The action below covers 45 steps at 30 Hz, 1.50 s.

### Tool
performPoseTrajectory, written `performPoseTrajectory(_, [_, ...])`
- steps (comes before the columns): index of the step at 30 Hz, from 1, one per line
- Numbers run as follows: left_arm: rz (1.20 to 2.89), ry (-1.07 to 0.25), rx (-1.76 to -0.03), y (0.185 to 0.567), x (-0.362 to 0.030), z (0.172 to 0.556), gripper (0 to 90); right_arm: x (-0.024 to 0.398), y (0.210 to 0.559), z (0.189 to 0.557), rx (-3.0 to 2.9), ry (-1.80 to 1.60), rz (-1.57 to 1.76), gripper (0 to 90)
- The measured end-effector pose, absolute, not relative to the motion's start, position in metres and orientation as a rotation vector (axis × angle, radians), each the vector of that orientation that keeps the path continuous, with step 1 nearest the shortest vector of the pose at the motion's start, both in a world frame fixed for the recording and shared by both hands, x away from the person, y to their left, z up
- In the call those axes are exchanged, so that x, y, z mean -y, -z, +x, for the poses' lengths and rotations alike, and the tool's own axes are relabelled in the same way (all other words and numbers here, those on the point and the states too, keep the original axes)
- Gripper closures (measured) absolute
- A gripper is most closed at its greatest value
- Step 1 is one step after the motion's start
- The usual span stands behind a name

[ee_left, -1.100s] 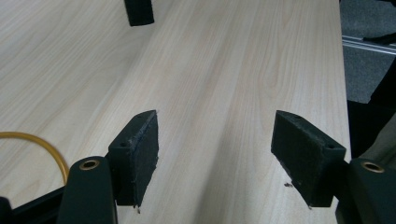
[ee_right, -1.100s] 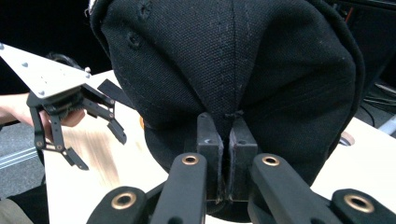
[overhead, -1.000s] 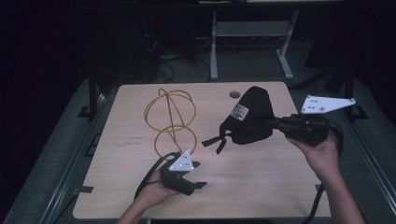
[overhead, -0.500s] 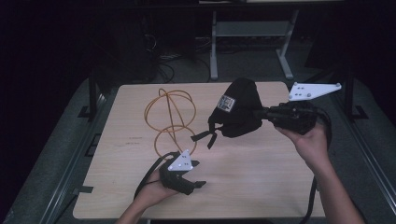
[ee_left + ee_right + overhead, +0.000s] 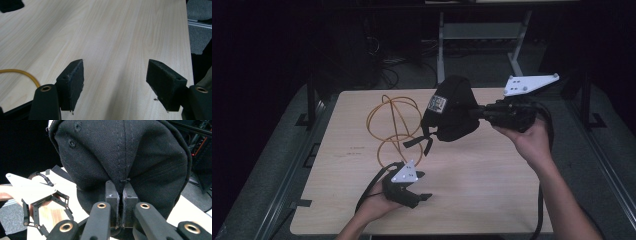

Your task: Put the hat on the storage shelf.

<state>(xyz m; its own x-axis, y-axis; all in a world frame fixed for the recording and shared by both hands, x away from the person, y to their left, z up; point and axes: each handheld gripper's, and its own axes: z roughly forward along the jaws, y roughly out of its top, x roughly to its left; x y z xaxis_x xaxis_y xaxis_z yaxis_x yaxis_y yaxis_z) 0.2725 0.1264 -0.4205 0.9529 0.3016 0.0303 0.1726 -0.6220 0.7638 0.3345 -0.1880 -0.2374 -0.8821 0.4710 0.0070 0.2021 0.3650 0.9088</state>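
The right hand-held gripper [image 5: 478,113] is clenched on a black baseball cap [image 5: 452,114] held above the worktop [image 5: 492,180], while the left hand-held gripper [image 5: 422,186] rests released near a yellow cable [image 5: 393,122].

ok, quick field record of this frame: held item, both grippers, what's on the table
held item: black cap, lifted above the table
right gripper: shut, fingers pinching the cap's fabric
left gripper: open, nothing between the fingers, low over the table near the front edge
table: light wood
on table: orange cable, looped, left of the cap
cap strap: hanging loose below the cap
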Motion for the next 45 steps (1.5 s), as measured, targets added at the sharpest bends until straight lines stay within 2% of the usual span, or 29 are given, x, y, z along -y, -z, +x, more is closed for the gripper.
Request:
performPoseTrajectory(29, [2.245, -0.186, -0.326, 0.42, -0.129, 0.274, 29.9, 0.109, 0.187, 0.377, -2.5, -1.425, 0.46, 85.4])
performPoseTrajectory(45, [2.253, -0.171, -0.294, 0.42, -0.126, 0.273, 29.9, 0.031, 0.183, 0.409, -2.599, -1.32, 0.397, 85.4])
